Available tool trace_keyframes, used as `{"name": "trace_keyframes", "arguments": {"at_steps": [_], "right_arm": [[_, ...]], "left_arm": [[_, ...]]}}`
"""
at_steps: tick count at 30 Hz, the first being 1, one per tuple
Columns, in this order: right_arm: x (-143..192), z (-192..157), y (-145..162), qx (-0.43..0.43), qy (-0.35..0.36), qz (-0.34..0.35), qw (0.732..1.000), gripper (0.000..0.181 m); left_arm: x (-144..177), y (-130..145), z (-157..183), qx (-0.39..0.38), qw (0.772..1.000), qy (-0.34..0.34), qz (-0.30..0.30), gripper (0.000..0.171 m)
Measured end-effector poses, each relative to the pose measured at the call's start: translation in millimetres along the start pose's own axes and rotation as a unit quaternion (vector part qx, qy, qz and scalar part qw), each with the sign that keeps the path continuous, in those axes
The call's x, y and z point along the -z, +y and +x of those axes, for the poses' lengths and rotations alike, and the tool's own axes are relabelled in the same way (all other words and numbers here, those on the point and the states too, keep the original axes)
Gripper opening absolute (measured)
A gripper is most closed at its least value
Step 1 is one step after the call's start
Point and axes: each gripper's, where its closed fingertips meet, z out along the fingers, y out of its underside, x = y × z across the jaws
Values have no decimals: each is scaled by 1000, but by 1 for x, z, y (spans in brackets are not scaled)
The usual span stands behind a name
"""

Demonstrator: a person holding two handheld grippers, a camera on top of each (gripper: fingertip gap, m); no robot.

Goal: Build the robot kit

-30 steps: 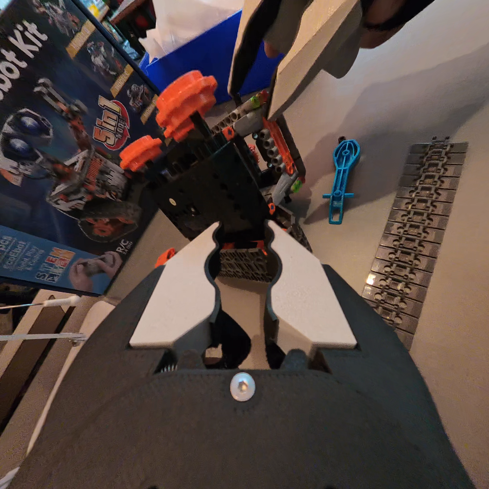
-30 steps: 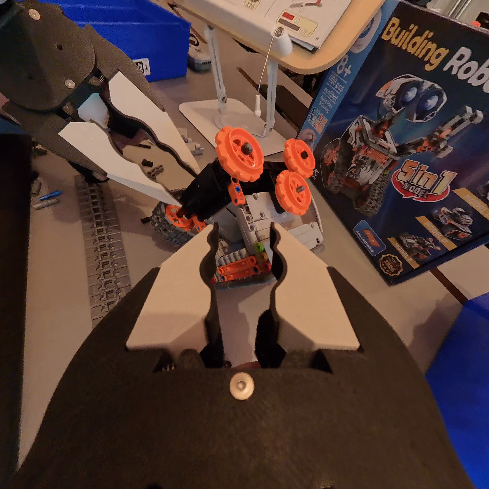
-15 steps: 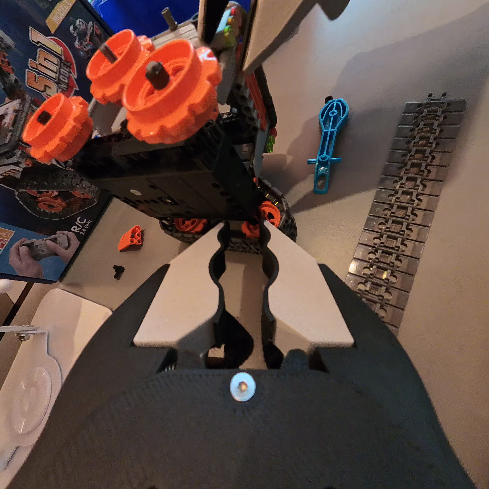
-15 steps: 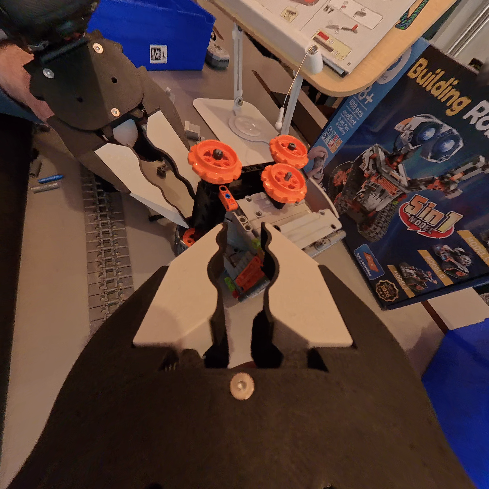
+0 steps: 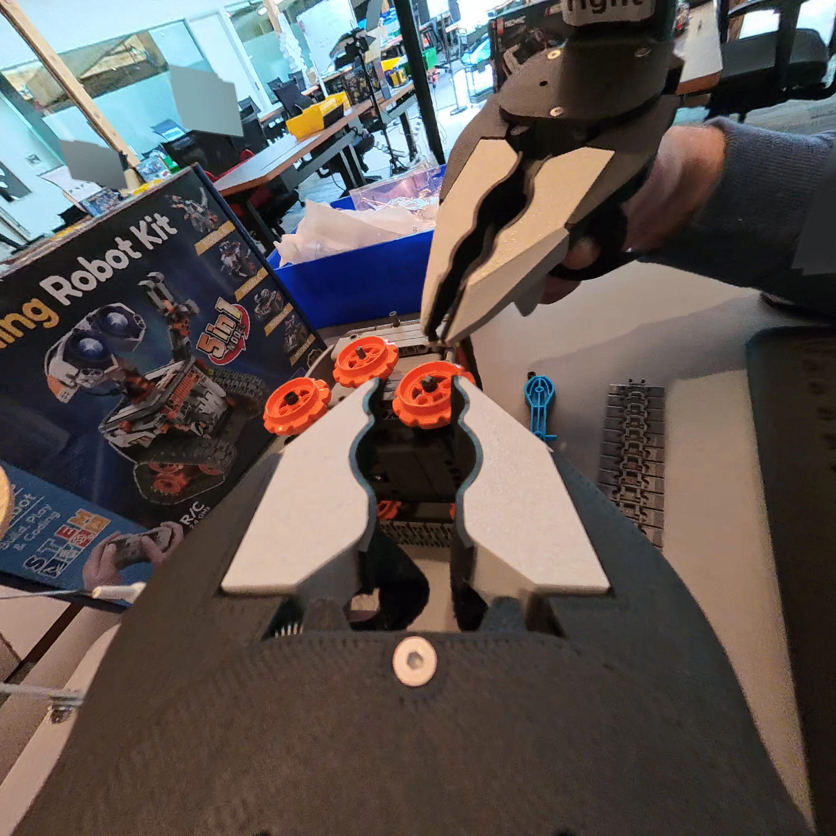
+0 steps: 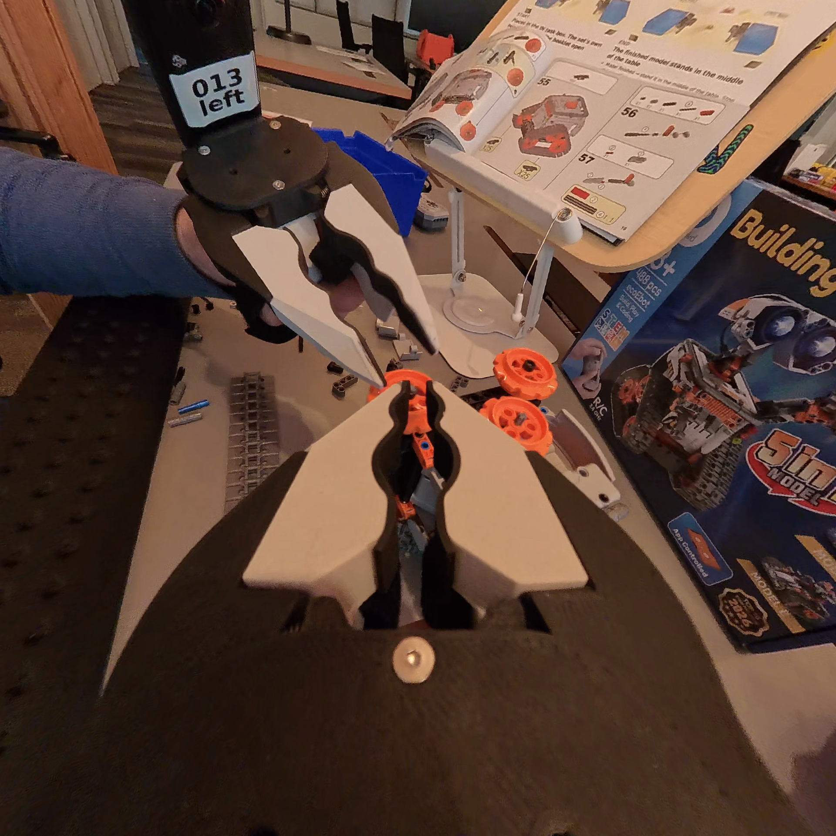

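A brick-built robot model (image 5: 407, 466) lies on its side on the grey table, with three orange wheels (image 5: 365, 359) facing up. My left gripper (image 5: 415, 384) is open, and its tips stand on either side of the nearest orange wheel (image 5: 423, 400). One left fingertip (image 6: 377, 382) touches that wheel's rim. My right gripper (image 6: 414, 387) comes from the opposite side with its jaws narrowed on the model's far grey edge. Its tips (image 5: 436, 338) nearly meet there. The left gripper also shows in the right wrist view (image 6: 405, 366).
A dark kit box (image 5: 135, 362) stands beside the model. A grey track strip (image 5: 631, 457) and a blue tool (image 5: 538, 407) lie on the other side. A booklet on a white stand (image 6: 588, 90), a blue bin (image 5: 362, 276), loose small parts (image 6: 344, 384) and a black mat (image 6: 68, 452) surround them. Less than 4 cm separates the two grippers' tips.
The model has turned so its orange wheels face up. My left gripper has risen from the model's base to the top wheel. My right gripper's jaws have narrowed.
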Motion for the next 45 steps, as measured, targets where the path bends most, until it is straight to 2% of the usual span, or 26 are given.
{"name": "trace_keyframes", "arguments": {"at_steps": [3, 6, 9, 13, 16, 18, 21, 27, 36, 45], "right_arm": [[-5, 3, 4, 4, -6, -34, 999, 3], [-12, 1, 13, 17, -21, -73, 997, 0], [-16, 1, 15, 31, -24, -93, 995, 0], [-15, 4, 14, 59, -16, -123, 991, 0], [-10, 22, -4, 49, 7, -89, 995, 7], [-12, 37, -6, 52, 27, -94, 994, 8], [-24, 55, 1, 44, 31, -121, 991, 8], [-42, 73, 12, 30, 2, -151, 988, 0], [-54, 72, 17, 66, -33, -205, 976, 0], [-56, 71, 21, 86, -44, -237, 967, 0]], "left_arm": [[-2, 4, 0, -4, 1000, 16, -11, 14], [-3, 4, 1, -1, 999, 30, -15, 12], [-5, 8, -2, -23, 999, 20, -26, 0], [-2, 5, -9, -58, 998, -2, -29, 0], [5, -7, -38, -47, 997, -54, -8, 7], [4, -8, -54, -38, 997, -70, -11, 10], [-8, 8, -70, -31, 996, -71, -48, 11], [-21, 26, -76, -31, 995, -62, -78, 3], [-27, 26, -74, -57, 993, -52, -87, 0], [-27, 28, -77, -138, 979, -59, -134, 0]]}}
